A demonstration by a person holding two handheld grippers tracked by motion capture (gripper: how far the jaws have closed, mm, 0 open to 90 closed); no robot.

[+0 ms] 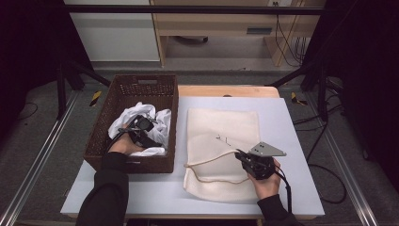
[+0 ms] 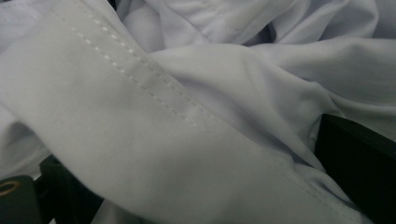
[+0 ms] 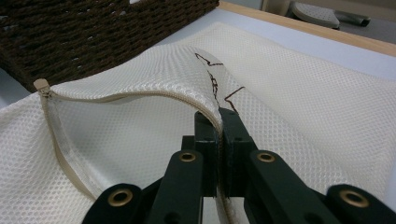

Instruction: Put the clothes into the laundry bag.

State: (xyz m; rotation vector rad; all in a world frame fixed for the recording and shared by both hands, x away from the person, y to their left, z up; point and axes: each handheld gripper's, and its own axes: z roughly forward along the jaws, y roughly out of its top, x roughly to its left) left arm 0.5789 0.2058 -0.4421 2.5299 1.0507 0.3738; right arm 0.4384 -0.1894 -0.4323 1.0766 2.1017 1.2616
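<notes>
One worktop [image 1: 291, 188] is seen, carrying one wicker basket [image 1: 101, 136] and one mesh laundry bag [image 1: 221, 127]. One white garment [image 1: 162, 120] is heaped in the basket, around the left gripper [image 1: 141, 126]; cloth is draped across its jaws, and whether they are closed cannot be told. The right gripper [image 3: 218, 122] is clamped on the bag's zipper edge [image 3: 140, 94], which is lifted open just ahead of it. The thin mesh could be pulled free if tugged sideways, and the opening would be lost. The garment could be snagged on the wicker while raised.
</notes>
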